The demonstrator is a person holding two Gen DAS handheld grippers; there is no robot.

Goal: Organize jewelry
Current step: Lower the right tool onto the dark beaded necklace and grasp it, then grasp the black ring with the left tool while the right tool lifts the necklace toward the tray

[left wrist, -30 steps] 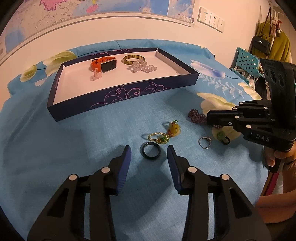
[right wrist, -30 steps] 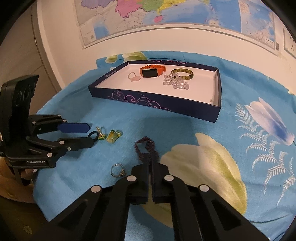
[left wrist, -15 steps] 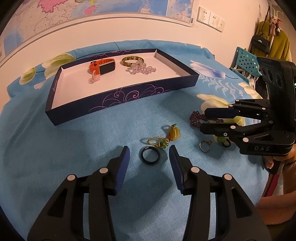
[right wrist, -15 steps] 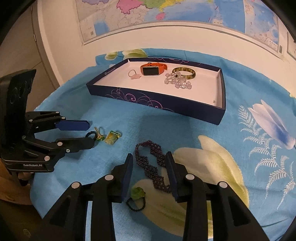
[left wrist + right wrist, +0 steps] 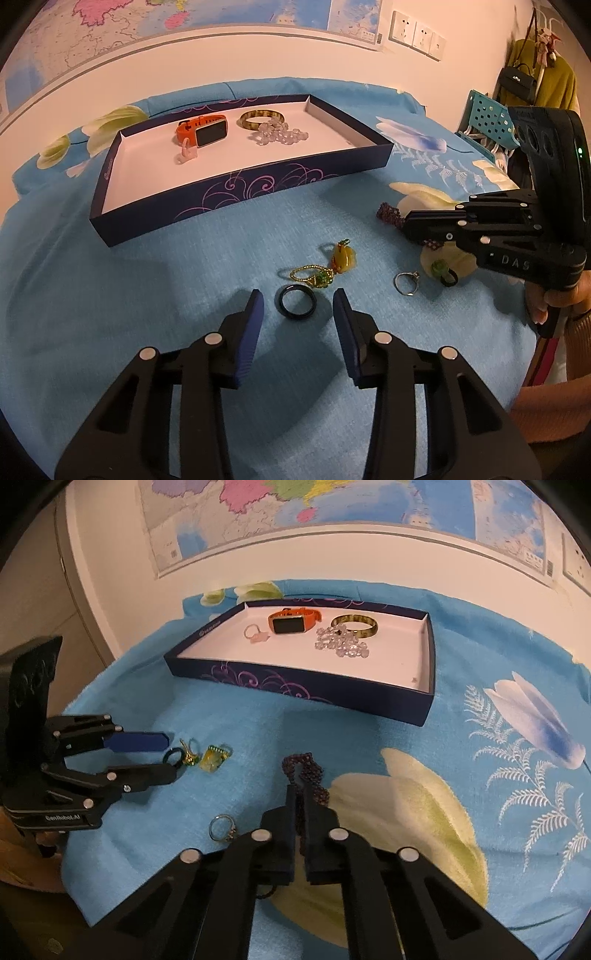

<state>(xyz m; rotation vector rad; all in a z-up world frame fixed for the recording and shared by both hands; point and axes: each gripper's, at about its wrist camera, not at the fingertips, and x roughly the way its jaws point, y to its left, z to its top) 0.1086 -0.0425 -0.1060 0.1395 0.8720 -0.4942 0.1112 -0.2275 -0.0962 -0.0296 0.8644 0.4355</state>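
Observation:
A black ring (image 5: 297, 305) lies on the blue cloth between the blue pads of my left gripper (image 5: 297, 295). Its jaws are closing and neither pad touches the ring. My right gripper (image 5: 299, 790) is shut on a dark purple beaded bracelet (image 5: 303, 766), whose loop sticks out past the fingertips and rests on the cloth. From the left wrist view that right gripper (image 5: 406, 221) comes in from the right over the bracelet (image 5: 388, 213). The navy tray (image 5: 240, 192) stands behind, holding an orange watch (image 5: 203, 129), a bangle (image 5: 260, 118), a crystal bracelet (image 5: 279, 134) and a pink ring (image 5: 186, 155).
Loose on the cloth are a gold ring with a green stone (image 5: 312, 275), a yellow pendant (image 5: 343, 256), a silver ring (image 5: 406, 282) and a dark ring with a green stone (image 5: 443, 271). A wall with maps rises behind the tray. A person's hand (image 5: 557, 299) grips the right handle.
The right gripper stood open over the purple bracelet half a second ago and has now shut on it. The left gripper has stayed around the black ring.

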